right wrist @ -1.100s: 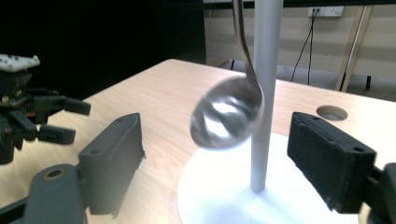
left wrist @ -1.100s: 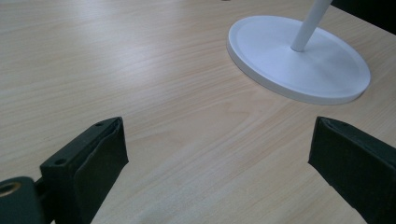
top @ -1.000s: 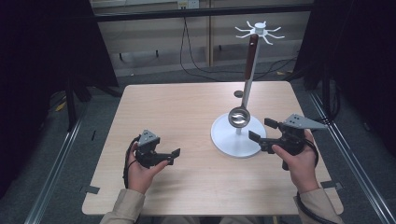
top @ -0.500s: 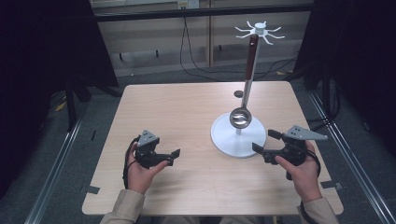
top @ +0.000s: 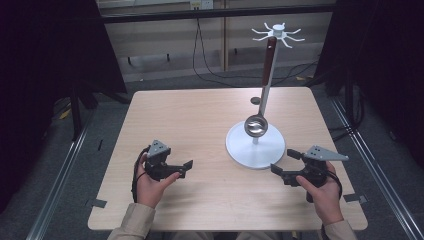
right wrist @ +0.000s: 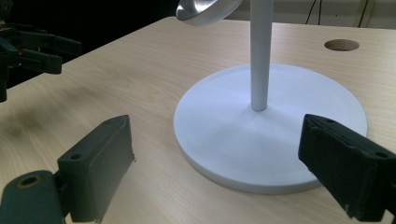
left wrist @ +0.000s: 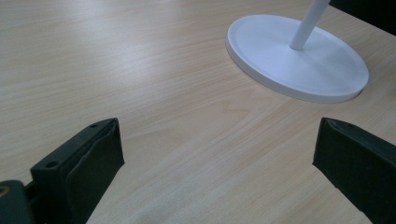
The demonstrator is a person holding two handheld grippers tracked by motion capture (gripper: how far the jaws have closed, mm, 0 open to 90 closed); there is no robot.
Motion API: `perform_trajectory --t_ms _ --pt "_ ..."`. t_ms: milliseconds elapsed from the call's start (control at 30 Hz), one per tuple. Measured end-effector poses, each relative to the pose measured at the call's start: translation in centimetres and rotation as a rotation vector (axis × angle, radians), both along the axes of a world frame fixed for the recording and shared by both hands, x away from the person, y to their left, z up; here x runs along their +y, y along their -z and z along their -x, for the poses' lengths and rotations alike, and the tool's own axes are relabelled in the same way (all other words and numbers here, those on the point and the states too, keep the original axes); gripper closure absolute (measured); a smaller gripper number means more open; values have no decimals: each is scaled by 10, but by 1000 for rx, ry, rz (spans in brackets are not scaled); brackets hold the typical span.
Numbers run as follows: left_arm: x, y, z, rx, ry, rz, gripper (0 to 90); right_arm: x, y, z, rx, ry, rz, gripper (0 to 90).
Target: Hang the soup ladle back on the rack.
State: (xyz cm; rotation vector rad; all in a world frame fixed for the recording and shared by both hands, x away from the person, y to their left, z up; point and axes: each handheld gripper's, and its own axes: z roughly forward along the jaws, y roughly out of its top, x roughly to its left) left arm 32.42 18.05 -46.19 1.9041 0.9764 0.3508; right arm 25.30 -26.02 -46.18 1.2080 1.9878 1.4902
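High view: ladle hangs by its handle from the white stand, right of the desk centre. Right gripper, near the desk's right front edge just beside the stand's base: jaws wide, just been opening, nothing between. Left gripper, left front: jaws wide, empty.
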Motion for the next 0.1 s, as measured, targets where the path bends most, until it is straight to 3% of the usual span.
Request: perform_trajectory --t_ms 100 --pt "1 1 -1 2 4 -1 14 0 3 2 9 -8 8 93"
